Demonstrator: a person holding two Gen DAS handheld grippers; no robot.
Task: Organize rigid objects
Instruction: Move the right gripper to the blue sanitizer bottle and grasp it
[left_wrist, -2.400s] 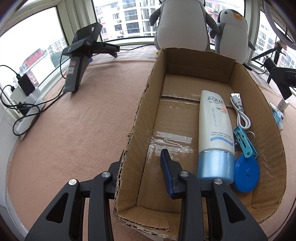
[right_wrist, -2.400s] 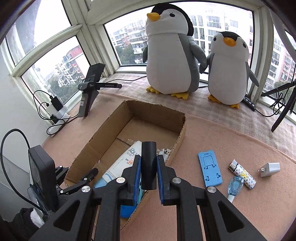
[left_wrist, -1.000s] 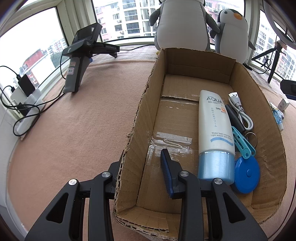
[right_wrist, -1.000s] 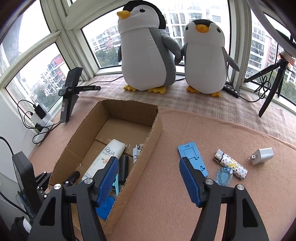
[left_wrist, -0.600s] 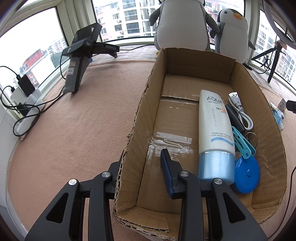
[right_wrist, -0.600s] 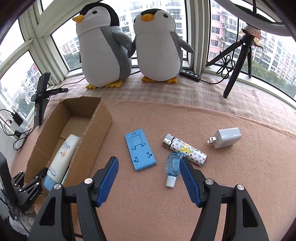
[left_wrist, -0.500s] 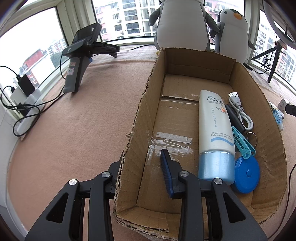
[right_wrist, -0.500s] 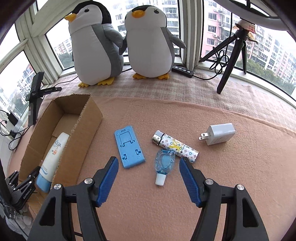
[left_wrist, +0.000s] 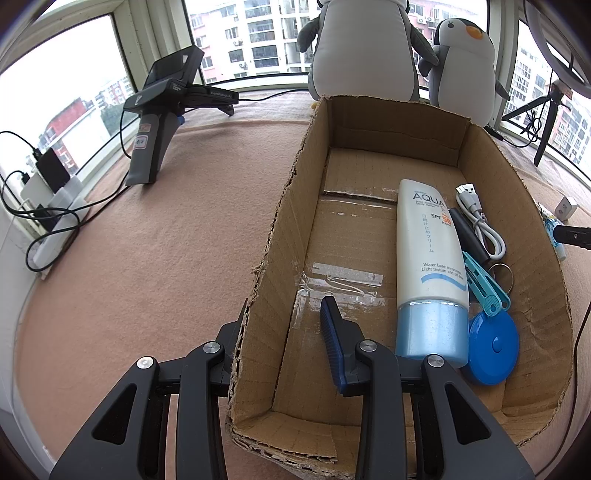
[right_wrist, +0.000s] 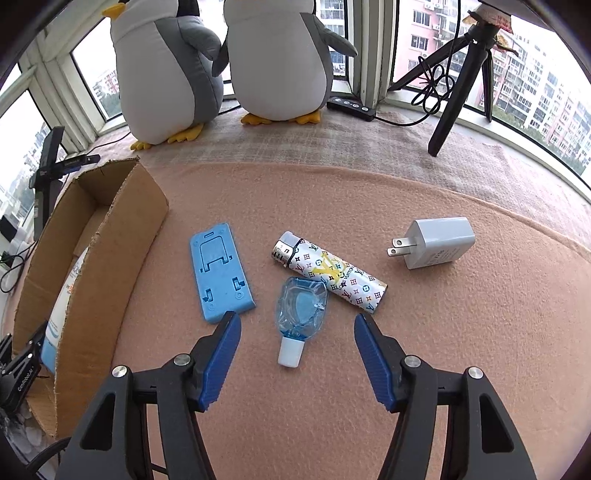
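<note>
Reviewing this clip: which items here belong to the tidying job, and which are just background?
Job:
cardboard box
sunscreen tube
blue tape measure
phone stand
small clear bottle
patterned lighter
white charger plug

Lying about:
penguin plush toys
tripod
handheld device on the cloth
power strip

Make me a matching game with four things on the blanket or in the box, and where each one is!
Things:
1. sunscreen tube
2. white charger
3. small blue bottle
4. blue phone stand

Places:
A. beside the box's outer wall
B. inside the cardboard box
C. farthest right on the blanket
D. touching the patterned lighter

Pairs: 1-B, 2-C, 3-D, 4-A
</note>
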